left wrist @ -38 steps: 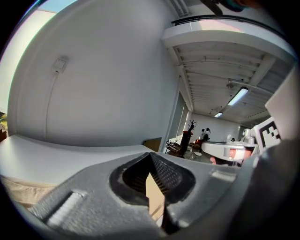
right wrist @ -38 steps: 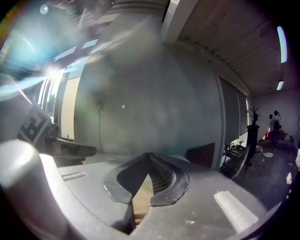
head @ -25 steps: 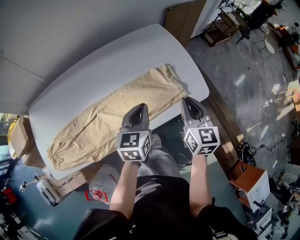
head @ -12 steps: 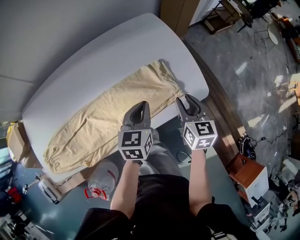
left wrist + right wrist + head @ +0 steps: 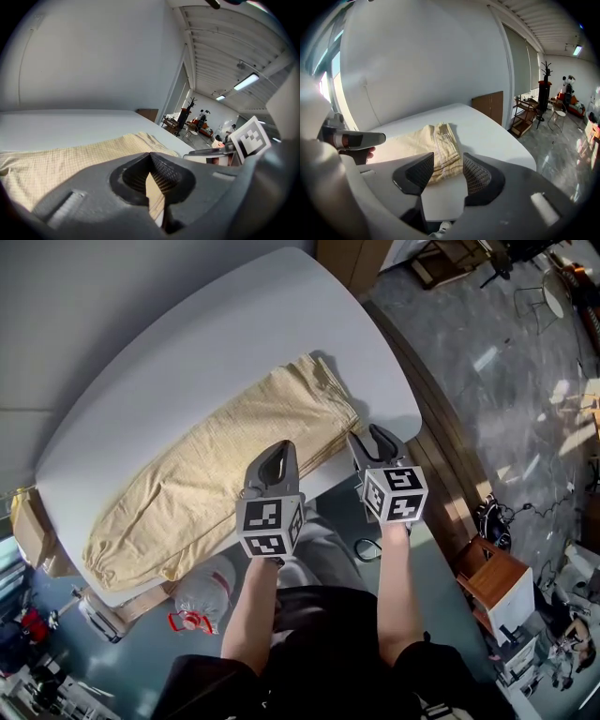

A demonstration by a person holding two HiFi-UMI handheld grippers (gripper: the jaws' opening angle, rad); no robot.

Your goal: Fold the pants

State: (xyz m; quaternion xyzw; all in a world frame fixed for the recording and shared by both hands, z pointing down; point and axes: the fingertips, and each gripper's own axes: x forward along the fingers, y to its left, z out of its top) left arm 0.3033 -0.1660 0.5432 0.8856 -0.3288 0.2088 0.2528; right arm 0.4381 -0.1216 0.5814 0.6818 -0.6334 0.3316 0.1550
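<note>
Right claw point(image 5: 448, 158) has just been opening, empty; left claw point(image 5: 150, 155) is clenched on nothing. Soft, light pants point(image 5: 216, 465) lie flat on the surface point(image 5: 187, 343); better to pinch the right waistband point(image 5: 330, 397) corners.

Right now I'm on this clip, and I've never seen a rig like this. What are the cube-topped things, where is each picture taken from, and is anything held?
There is no robot here. A person holds a two-jaw tool in each hand, and the marker cubes are part of those tools. The wide picture comes from a camera on the person's head, looking down. The other two come from cameras riding on each tool, looking along its jaws. Beige pants lie flat on the white table. The left hand-held gripper has its jaws together on nothing. The right hand-held gripper has just been opening its jaws, which stand apart and empty, aimed at the pants' gathered end. Nothing is held.
</note>
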